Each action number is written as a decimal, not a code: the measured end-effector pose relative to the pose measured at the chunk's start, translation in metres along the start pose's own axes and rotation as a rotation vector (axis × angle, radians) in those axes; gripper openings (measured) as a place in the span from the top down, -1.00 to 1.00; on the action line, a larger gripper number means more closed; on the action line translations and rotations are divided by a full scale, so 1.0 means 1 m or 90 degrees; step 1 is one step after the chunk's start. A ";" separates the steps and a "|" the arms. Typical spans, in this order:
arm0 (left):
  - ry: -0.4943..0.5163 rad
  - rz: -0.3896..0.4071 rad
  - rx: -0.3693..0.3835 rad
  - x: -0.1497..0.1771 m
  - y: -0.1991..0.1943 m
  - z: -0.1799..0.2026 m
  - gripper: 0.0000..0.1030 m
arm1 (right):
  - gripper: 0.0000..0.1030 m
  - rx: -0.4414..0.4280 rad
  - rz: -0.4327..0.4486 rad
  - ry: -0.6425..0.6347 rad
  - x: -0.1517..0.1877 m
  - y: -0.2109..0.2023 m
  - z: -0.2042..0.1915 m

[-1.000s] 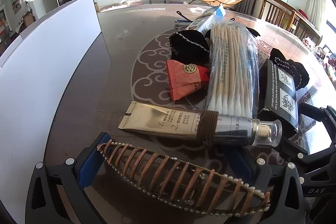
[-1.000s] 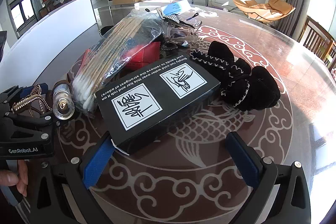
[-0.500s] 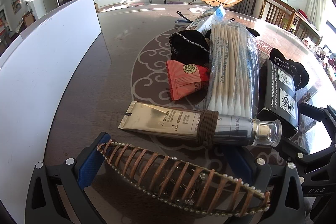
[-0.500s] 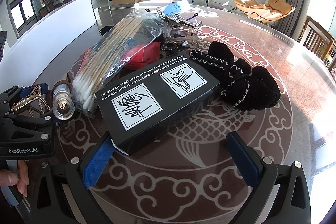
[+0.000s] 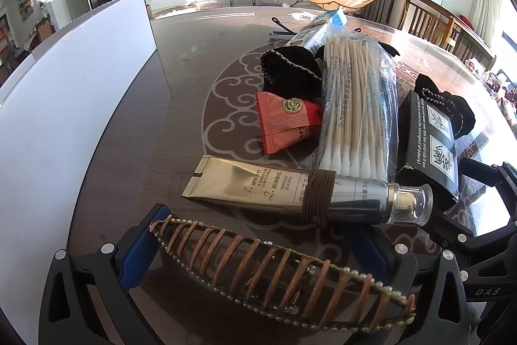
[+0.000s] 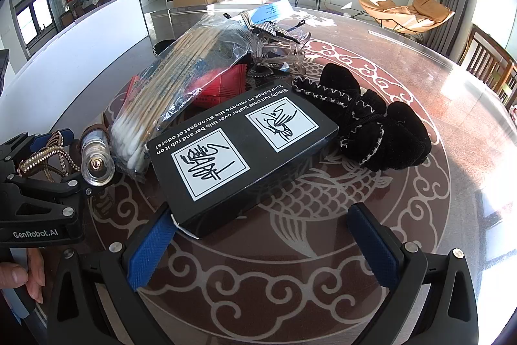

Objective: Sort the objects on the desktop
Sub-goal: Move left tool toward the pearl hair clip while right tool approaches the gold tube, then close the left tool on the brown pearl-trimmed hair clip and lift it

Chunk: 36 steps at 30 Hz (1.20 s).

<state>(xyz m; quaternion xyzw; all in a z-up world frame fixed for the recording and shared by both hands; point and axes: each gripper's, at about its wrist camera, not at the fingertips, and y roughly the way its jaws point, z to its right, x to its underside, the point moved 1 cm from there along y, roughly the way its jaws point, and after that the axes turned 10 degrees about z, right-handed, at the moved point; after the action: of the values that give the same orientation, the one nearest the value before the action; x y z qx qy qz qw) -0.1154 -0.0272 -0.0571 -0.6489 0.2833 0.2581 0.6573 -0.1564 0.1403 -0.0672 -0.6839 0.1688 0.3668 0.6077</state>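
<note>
between the left gripper (image 5: 258, 244) fingers sits a long brown hair clip (image 5: 284, 274) with bead trim, lying crosswise at the pads; jaws spread wide, whether the pads actually press the clip ends i cannot tell; just beyond it a gold tube (image 5: 278, 189) with a clear cap lies flat on the table (image 5: 181, 60), a brown hair tie (image 5: 318, 194) wrapped around its middle; past that, an orange sachet (image 5: 284, 122), a bag of cotton swabs (image 5: 355, 105) leaning over it, a black pouch (image 5: 287, 70) behind; white board (image 5: 64, 92) stands along the left edge; right gripper (image 6: 261, 243) jaws open wide, nothing between them, its left finger touching or just beside the near corner of a black box (image 6: 239, 151) with white printed squares; box lies flat beside the swab bag; black velvet pouches (image 6: 371, 122) with white stitching touch the box's far right side; clear rhinestone claw clips (image 6: 278, 50) sit behind the box; a hand (image 6: 19, 274) shows at the lower left of the right wrist view, below the left gripper body.
</note>
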 end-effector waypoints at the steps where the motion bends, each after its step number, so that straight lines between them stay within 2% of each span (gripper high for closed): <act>1: -0.001 0.001 -0.001 0.000 0.000 0.000 -1.00 | -1.00 0.000 0.000 0.000 0.000 0.000 0.000; 36: 0.001 0.005 -0.002 0.001 0.000 0.003 -1.00 | -1.00 0.000 0.000 0.000 0.000 -0.002 0.001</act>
<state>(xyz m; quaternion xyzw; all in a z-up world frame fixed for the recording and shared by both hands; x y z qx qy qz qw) -0.1146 -0.0243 -0.0584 -0.6490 0.2860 0.2602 0.6552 -0.1552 0.1413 -0.0653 -0.6841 0.1688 0.3664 0.6077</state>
